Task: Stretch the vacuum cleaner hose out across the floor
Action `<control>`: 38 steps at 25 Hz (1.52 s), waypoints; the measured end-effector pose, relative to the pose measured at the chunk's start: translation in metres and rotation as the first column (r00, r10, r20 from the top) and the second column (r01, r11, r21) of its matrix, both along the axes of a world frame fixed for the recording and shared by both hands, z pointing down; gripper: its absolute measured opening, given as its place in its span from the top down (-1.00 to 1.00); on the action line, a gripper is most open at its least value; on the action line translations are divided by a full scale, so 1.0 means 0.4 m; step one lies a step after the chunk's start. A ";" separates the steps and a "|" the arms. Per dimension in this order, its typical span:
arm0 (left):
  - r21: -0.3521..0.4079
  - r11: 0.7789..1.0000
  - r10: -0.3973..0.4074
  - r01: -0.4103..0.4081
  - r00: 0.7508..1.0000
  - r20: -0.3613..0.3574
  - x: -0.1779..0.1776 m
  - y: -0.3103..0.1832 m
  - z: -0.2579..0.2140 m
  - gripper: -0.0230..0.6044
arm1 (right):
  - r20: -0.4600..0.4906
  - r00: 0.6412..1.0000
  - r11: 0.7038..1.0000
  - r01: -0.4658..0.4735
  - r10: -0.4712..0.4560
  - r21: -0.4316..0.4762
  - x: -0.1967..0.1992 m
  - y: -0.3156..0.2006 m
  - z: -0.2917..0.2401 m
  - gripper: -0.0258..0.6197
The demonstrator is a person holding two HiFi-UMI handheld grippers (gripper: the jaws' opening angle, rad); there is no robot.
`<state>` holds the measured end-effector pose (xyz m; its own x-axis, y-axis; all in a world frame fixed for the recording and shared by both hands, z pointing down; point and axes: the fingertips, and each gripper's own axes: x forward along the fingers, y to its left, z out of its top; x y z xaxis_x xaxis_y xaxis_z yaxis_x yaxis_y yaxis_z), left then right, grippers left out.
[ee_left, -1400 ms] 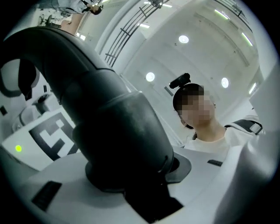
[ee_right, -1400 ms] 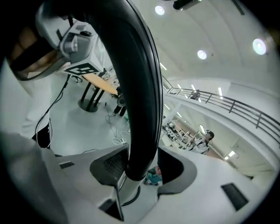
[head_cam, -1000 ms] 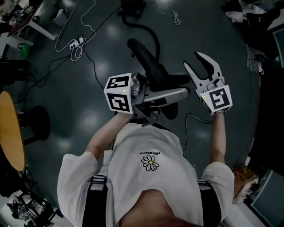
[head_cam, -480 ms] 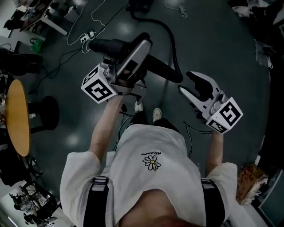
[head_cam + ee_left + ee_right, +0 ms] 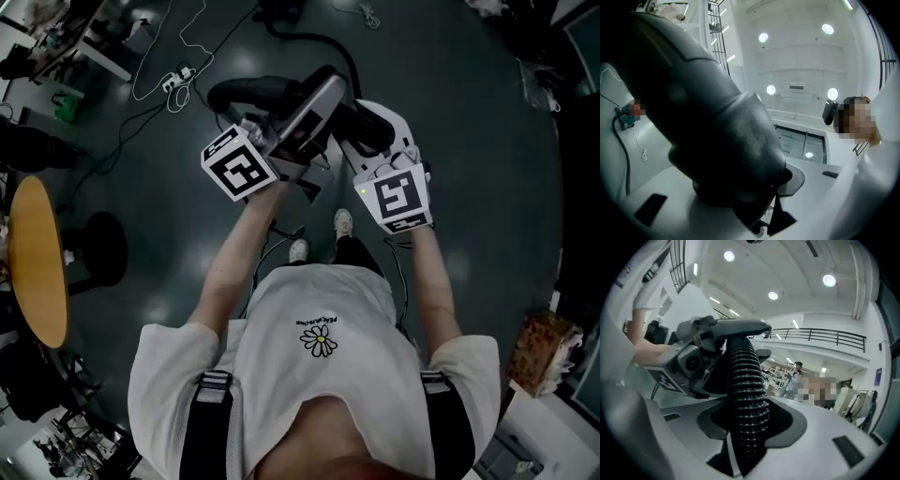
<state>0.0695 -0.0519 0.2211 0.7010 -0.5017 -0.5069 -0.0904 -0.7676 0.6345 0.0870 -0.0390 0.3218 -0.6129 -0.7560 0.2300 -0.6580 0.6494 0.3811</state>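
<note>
Head view, looking steeply down. The person stands on the dark floor with both arms held out in front and both shoes showing below them.

Left hand-held gripper: its jaws are narrowed onto the smooth black wand at the end of the hose. In the left gripper view the wand fills the gap between the jaws and hides most of the room. It is gripped and lifted off the floor, with its far tip pointing left.

Right hand-held gripper: just right of the left one and nearly touching it. Its jaws are clamped on the ribbed black hose, which sits in the notch between the pads and runs up and away from the camera. The left gripper and forearm show just beyond it in that view.

Hose: from the two grippers it arcs away across the floor to the far side. It ends at a dark machine that the top edge cuts off. The part near the grippers is raised and the far part lies on the floor.

Surroundings:
- A white cable and a power strip lie on the floor, far left.
- A round wooden tabletop is at the left edge, with a black stool just beside it.
- A brown bag is near right.
- The right gripper view shows a person standing well off in a bright hall.
</note>
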 end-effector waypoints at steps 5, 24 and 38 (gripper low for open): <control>-0.049 0.998 0.030 -0.030 1.000 0.001 -0.096 0.043 0.057 0.36 | -0.028 0.980 0.980 -0.199 0.199 0.009 -0.091 0.051 0.054 0.45; -0.067 0.981 0.192 -0.182 0.959 0.210 -0.199 0.356 0.163 0.30 | 0.226 0.974 0.932 0.070 0.012 -0.356 -0.339 0.447 0.187 0.50; -0.320 0.607 0.794 -0.727 0.545 0.269 -0.208 1.064 0.258 0.22 | 0.663 0.704 0.576 0.661 -0.254 -0.482 -0.617 1.206 0.174 0.49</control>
<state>-0.0138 0.3736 0.3243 0.9583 0.2628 -0.1120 0.2444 -0.5513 0.7977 -0.1599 0.4433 0.3915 -0.9908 -0.1012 0.0896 -0.1334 0.8371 -0.5305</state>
